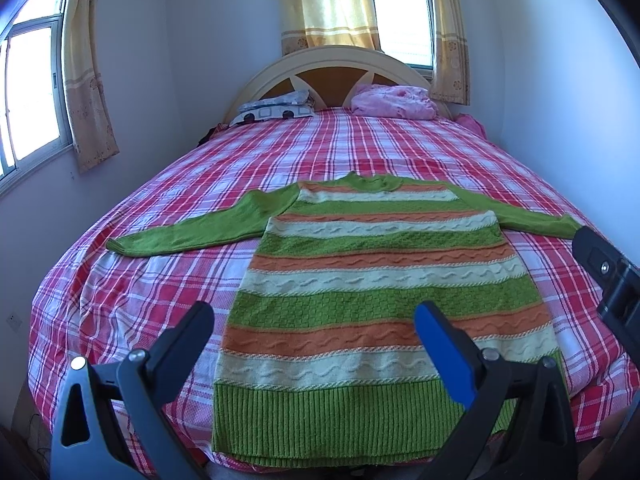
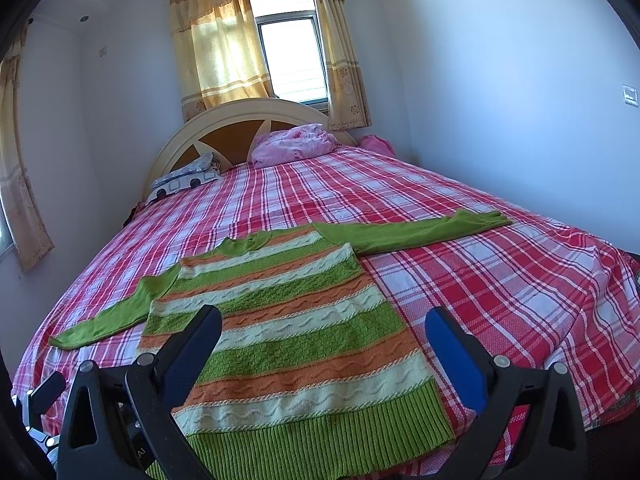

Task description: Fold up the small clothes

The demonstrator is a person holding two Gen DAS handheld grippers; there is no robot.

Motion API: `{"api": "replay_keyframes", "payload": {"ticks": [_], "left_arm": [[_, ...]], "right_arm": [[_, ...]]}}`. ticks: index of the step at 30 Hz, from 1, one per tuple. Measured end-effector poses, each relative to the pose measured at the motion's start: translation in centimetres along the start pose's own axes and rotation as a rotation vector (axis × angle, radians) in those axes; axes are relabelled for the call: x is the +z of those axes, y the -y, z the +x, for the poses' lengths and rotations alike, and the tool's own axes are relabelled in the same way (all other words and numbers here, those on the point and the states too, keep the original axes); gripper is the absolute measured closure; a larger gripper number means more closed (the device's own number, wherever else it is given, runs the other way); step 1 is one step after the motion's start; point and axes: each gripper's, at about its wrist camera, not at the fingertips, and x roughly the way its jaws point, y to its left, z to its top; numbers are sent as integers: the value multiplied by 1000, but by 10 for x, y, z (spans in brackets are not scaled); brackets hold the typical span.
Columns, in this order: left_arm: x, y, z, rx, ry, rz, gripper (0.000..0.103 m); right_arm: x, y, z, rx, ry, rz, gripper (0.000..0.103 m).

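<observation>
Left wrist view: a striped green, orange and cream knitted sweater (image 1: 380,280) is laid flat on the red plaid bedsheet (image 1: 132,292); folding is judged not yet begun. Left gripper (image 1: 316,320) and right gripper (image 2: 324,328) are held spread, empty; a sleeve must be pinched next.

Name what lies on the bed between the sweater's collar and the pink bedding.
Only bare plaid sheet lies between sweater and pink bedding; both views show it.

Plaid bed (image 1: 160,280): striped sweater (image 1: 372,280) flat, pillows (image 1: 394,102) by headboard.
</observation>
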Motion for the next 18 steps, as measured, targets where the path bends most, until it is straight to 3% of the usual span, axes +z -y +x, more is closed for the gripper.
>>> {"api": "replay_keyframes", "payload": {"ticks": [18], "left_arm": [[-1,-3,1,-5,-8,-11,1]], "right_arm": [[-2,0,2,3,-7,0,1]]}}
